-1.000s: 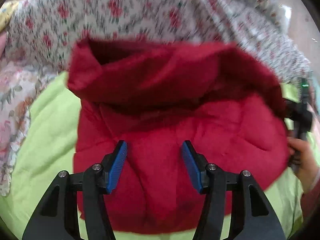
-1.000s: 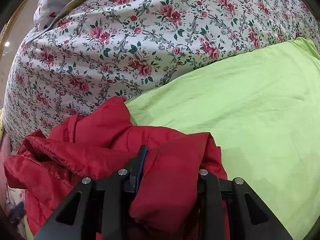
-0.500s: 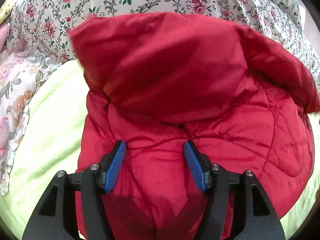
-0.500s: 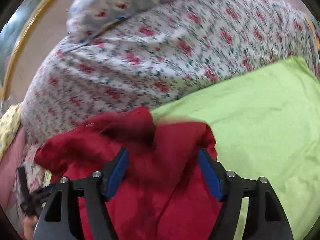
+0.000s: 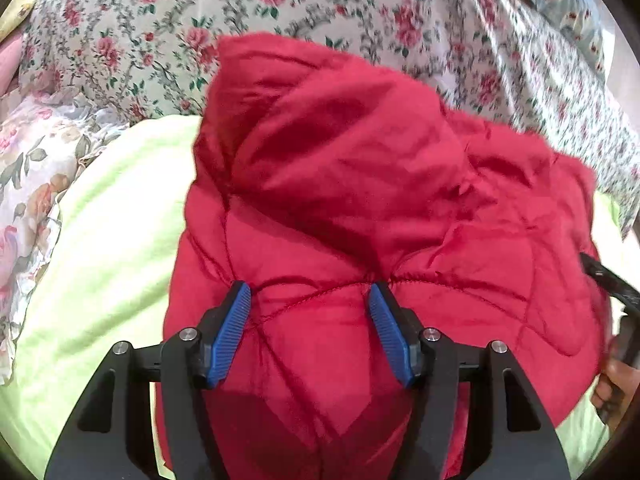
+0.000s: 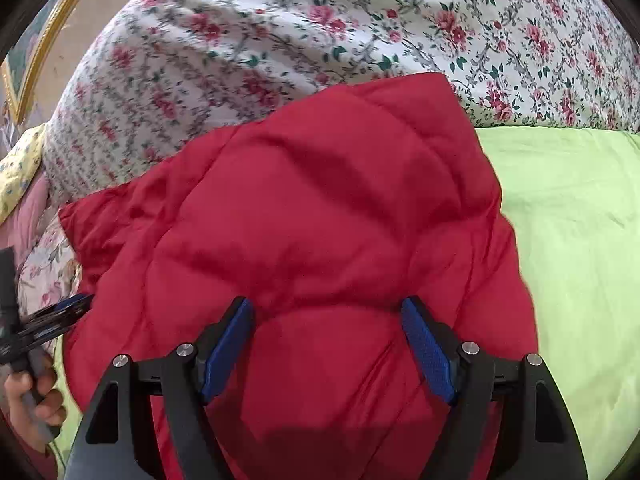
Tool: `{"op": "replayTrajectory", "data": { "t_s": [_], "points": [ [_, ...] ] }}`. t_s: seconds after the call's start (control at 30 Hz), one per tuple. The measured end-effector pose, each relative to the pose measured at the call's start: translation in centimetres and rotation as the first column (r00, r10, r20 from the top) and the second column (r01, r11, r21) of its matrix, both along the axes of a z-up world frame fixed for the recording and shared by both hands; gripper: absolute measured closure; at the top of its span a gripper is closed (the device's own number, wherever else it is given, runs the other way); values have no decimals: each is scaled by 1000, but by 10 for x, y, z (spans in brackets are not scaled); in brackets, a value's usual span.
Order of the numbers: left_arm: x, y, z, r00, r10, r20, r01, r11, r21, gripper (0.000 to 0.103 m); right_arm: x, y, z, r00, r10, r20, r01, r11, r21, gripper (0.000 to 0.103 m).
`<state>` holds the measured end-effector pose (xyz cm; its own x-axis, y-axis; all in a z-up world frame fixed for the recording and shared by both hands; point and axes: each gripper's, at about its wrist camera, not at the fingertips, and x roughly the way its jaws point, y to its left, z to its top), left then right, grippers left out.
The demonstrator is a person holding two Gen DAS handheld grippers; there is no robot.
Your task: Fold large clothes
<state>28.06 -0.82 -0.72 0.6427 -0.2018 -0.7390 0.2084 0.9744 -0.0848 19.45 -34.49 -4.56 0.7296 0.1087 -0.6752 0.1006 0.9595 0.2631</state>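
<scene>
A red quilted jacket (image 5: 360,168) lies bunched on a light green sheet (image 5: 112,240), its upper part folded over onto the rest. My left gripper (image 5: 309,292) hovers over its near half, open, the blue pads (image 5: 230,328) apart from the fabric. In the right wrist view the same jacket (image 6: 312,200) fills the middle. My right gripper (image 6: 327,306) stands wide open above it with nothing pinched. Each view catches the other gripper at its edge: the right gripper (image 5: 616,300) and the left gripper (image 6: 52,316), each with a hand (image 6: 32,400) on it.
A floral duvet (image 5: 280,8) is heaped behind the jacket and touches its far edge. Another flowered cloth (image 5: 28,184) lies at the left. Bare green sheet (image 6: 568,240) stretches to the right of the jacket. A gold frame (image 6: 44,52) stands by the wall.
My right gripper let go of the red fold it held and opened wide. The raised upper part of the jacket dropped onto the rest. My left gripper stayed open.
</scene>
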Motion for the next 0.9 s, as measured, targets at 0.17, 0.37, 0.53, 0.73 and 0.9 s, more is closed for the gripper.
{"op": "replayTrajectory", "data": {
  "t_s": [0.17, 0.37, 0.53, 0.73, 0.9],
  "points": [
    [6, 7, -8, 1000, 17, -9, -17, 1000, 1, 41, 16, -7, -3, 1000, -18, -17, 18, 999, -31, 21],
    [29, 4, -22, 998, 46, -32, -45, 999, 18, 29, 31, -20, -7, 997, -55, -47, 56, 998, 10, 20],
    [44, 7, -29, 996, 66, -58, -65, 998, 8, 22, 46, -24, -14, 996, -61, -69, 64, 997, 31, 18],
    [38, 7, -25, 996, 70, -49, -70, 997, 15, 22, 49, -23, -17, 996, -60, -70, 62, 998, 28, 17],
    [33, 9, -19, 996, 76, -54, -75, 997, 16, 23, 40, -22, -12, 996, -66, -65, 68, 998, 17, 17]
  ]
}}
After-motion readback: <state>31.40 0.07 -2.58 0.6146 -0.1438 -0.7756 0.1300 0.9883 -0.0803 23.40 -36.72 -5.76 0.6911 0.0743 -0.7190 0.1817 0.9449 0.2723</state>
